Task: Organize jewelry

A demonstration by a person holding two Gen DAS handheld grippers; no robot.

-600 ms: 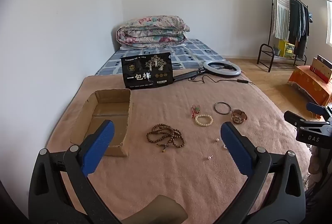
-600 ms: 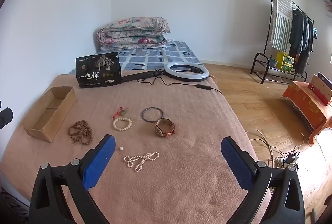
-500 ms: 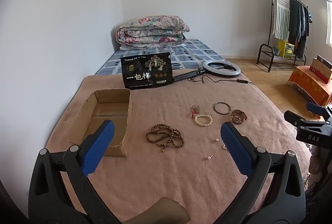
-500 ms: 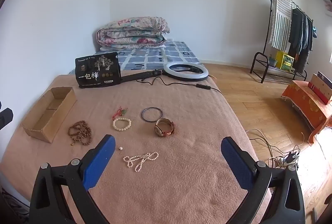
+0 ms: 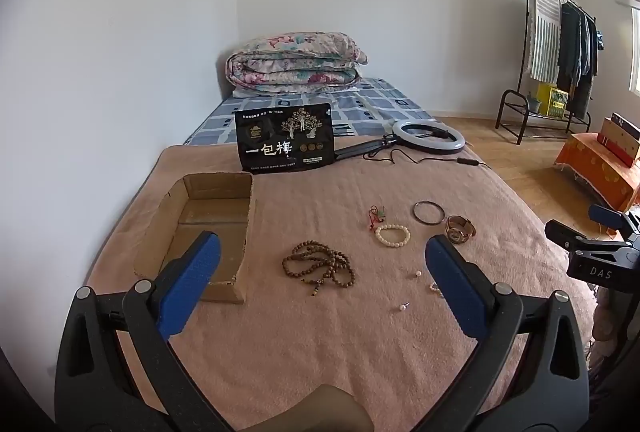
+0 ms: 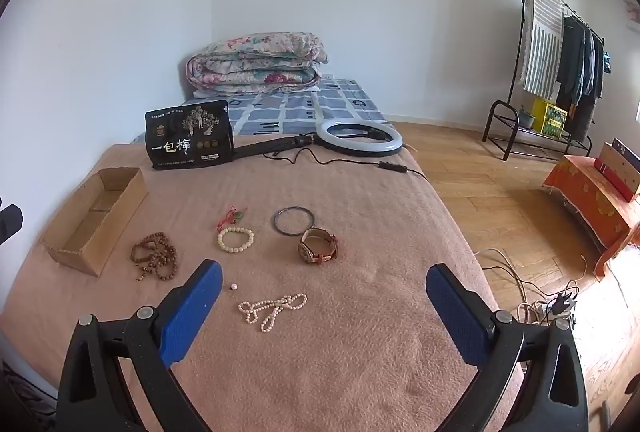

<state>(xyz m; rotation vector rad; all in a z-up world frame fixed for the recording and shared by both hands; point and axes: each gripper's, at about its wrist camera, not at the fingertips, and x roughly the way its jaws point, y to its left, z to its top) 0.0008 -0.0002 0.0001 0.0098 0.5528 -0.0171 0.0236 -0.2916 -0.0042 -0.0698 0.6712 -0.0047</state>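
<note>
**Nothing Picked Up Yet, Box Waiting**

Both tongs stand spread wide with nothing between their blue pads: the left gripper (image 5: 320,288) hovers low in its frame over the blanket (image 5: 320,360), and the right gripper (image 6: 324,308) does likewise in its own view.

The jewelry lies loose in the middle of both frames. In the left view, the brown bead string (image 5: 319,267) sits just right of the cardboard box (image 5: 248,232), which is open-topped and looks empty. Further right lie the white bead bracelet (image 5: 392,235), the red cord charm (image 5: 377,215), the dark bangle (image 5: 428,212) and the watch (image 5: 460,229). In the right view, a pearl necklace (image 6: 272,308) lies nearest the pads, with a small loose bead (image 6: 234,286) just left of it.

The likely first step is a pickup. The brown bead string, closest to the box, suits the left tongs: come down over the heaped part and close on several loops so none trail. The pearl necklace wants the same care.

The blanket's right edge drops to the floor, so small beads should be nudged inward, not outward. The centre is open; a black pouch (image 5: 285,138) and ring light (image 5: 428,137) sit in the upper middle, well apart.
</note>
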